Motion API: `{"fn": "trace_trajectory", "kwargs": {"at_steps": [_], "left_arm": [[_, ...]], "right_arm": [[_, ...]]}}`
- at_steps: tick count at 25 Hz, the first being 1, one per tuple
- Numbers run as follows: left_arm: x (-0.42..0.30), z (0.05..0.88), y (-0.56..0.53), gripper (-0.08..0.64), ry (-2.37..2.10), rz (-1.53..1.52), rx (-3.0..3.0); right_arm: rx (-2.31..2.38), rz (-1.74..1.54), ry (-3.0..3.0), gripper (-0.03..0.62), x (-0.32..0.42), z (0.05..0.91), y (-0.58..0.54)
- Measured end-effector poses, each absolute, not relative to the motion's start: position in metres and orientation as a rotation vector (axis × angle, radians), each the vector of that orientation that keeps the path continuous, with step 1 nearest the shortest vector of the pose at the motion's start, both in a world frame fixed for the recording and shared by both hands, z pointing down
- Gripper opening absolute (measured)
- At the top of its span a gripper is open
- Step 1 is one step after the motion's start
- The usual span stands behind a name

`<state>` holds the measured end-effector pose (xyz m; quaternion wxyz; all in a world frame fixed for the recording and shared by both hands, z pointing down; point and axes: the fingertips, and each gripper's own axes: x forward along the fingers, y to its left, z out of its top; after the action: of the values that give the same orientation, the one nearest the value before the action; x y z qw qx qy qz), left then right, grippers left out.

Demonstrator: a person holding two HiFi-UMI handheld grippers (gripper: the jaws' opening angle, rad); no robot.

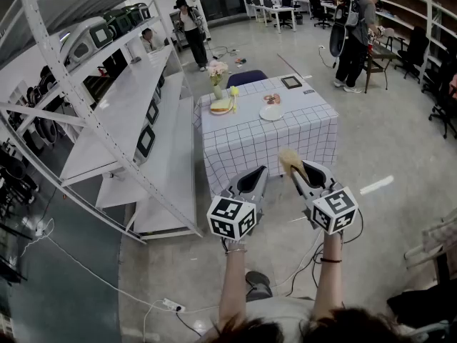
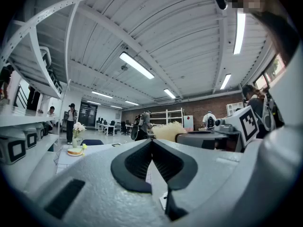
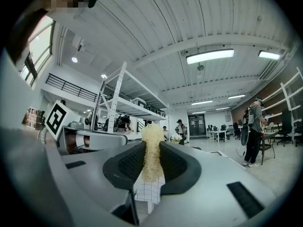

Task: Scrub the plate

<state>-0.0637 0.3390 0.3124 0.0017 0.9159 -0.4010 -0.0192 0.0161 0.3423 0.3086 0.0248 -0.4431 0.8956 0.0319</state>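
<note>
Two claws hover short of the tabletop (image 1: 243,138), left claw (image 1: 258,174) closed and empty, right claw (image 1: 296,164) clamped on a scrubber (image 1: 288,158). Steadying the plate (image 1: 271,112) first should make scrubbing cleaner.

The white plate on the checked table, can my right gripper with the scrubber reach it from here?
Probably not yet. The right gripper, shut on the scrubber, seems well short of the table, and the plate lies toward its far side. Nothing stands between them, so stepping closer should do.
</note>
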Motion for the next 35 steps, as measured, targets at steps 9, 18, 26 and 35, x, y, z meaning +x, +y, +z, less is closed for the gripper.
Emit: {"fn": "trace_trajectory", "kwargs": {"at_steps": [9,18,26,35], "left_arm": [[-0.063,0.314,0.335,0.011,-1.262,-0.059,2.868],[-0.053,0.315,0.336,0.011,-1.276,-0.068,2.850],[-0.055,0.336,0.329,0.011,-1.300,-0.016,2.792],[-0.065,0.337,0.250,0.011,-1.266,-0.024,2.777]], "right_arm": [[-1.370,0.092,2.780,0.080,0.017,0.312,0.339],[-1.385,0.049,2.760,0.080,0.031,0.317,0.341],[-1.416,-0.062,2.729,0.080,0.040,0.336,0.326],[-1.412,-0.089,2.734,0.080,0.021,0.336,0.255]]}}
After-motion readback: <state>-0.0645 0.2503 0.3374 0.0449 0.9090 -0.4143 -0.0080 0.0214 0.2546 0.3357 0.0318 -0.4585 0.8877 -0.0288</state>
